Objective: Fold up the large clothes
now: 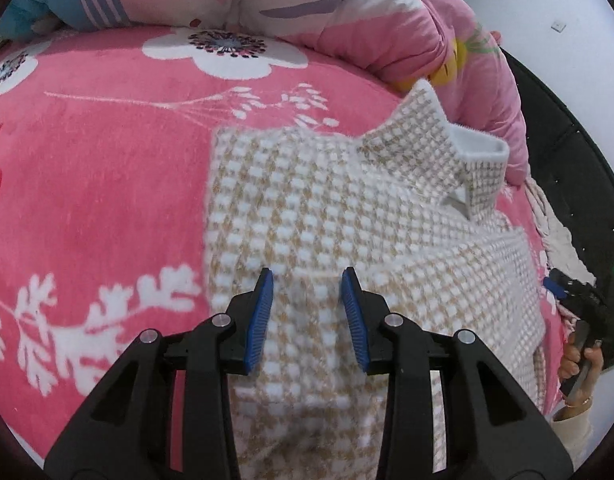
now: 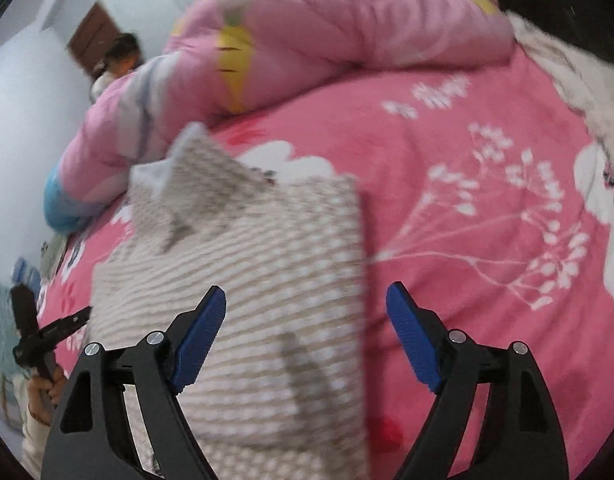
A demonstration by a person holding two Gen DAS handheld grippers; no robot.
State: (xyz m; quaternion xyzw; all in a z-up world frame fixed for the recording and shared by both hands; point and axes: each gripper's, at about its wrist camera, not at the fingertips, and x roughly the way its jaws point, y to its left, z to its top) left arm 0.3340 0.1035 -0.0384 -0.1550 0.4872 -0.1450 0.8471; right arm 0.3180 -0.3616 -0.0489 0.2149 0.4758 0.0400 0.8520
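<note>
A beige and white houndstooth garment (image 1: 347,216) with a raised collar (image 1: 459,148) lies flat on a pink floral bedspread (image 1: 107,184). My left gripper (image 1: 307,276) is open and hovers over the garment's middle, empty. In the right wrist view the same garment (image 2: 267,264) lies lower left. My right gripper (image 2: 307,298) is wide open over its right edge, empty. The view is blurred. Each gripper shows small in the other's view, the right one (image 1: 563,288) and the left one (image 2: 67,322).
A rolled pink quilt (image 1: 347,12) lies along the far side of the bed, also in the right wrist view (image 2: 307,40). A white fringed cloth (image 1: 555,228) lies at the bed edge. A person (image 2: 121,60) sits by the white wall.
</note>
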